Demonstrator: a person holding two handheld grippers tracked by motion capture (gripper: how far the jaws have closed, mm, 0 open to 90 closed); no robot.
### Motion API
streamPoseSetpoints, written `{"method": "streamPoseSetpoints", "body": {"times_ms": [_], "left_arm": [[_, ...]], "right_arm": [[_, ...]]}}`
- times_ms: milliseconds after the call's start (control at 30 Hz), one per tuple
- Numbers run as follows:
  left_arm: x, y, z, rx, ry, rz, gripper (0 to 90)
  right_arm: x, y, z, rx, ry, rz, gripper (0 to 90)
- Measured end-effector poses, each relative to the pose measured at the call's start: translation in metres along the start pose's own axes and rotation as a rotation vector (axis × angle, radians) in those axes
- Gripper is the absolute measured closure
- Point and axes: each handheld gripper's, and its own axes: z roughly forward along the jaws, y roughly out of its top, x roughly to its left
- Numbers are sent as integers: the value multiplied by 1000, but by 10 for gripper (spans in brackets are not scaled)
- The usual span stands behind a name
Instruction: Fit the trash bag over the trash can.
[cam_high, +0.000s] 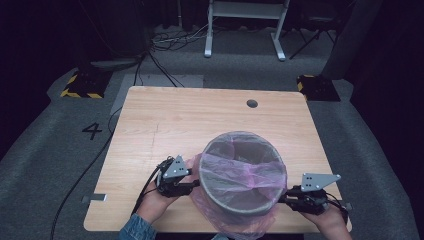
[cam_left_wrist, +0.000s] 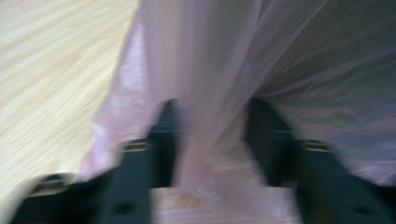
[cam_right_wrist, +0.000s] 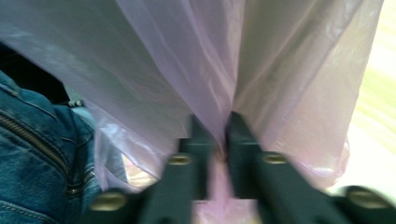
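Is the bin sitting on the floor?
No, the grey bin with its pink bag stands on the wooden table, between the two grippers.

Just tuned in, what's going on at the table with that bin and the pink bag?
A person is fitting a thin pink bag over a grey round bin on the wooden table. The right gripper is shut on a fold of the film. The left gripper has film between its jaws, which stand apart. The bag drapes loosely over the rim and down the outside.
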Motion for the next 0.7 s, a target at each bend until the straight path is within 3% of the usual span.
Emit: {"method": "streamPoseSetpoints", "body": {"times_ms": [33, 100, 333, 433, 567, 633, 700], "left_arm": [[-1, 2, 1, -6, 7, 15, 831], [-2, 5, 2, -11, 13, 19, 893], [12, 4, 19, 45, 54, -10, 899], [16, 2, 26, 55, 36, -32, 899], [6, 2, 31, 94, 23, 22, 900], [3, 1, 29, 93, 10, 30, 900], [4, -2, 27, 71, -5, 19, 898]], "right_arm": [[-2, 2, 2, 2, -13, 9, 896], [-7, 6, 4, 2, -33, 35, 898], [-38, 20, 17, 4, -90, 72, 899], [-54, 24, 24, -24, -117, 104, 899], [-72, 21, 32, -61, -120, 157, 899], [-75, 18, 31, -71, -85, 190, 899], [-73, 16, 30, -57, -86, 176, 897]]}}
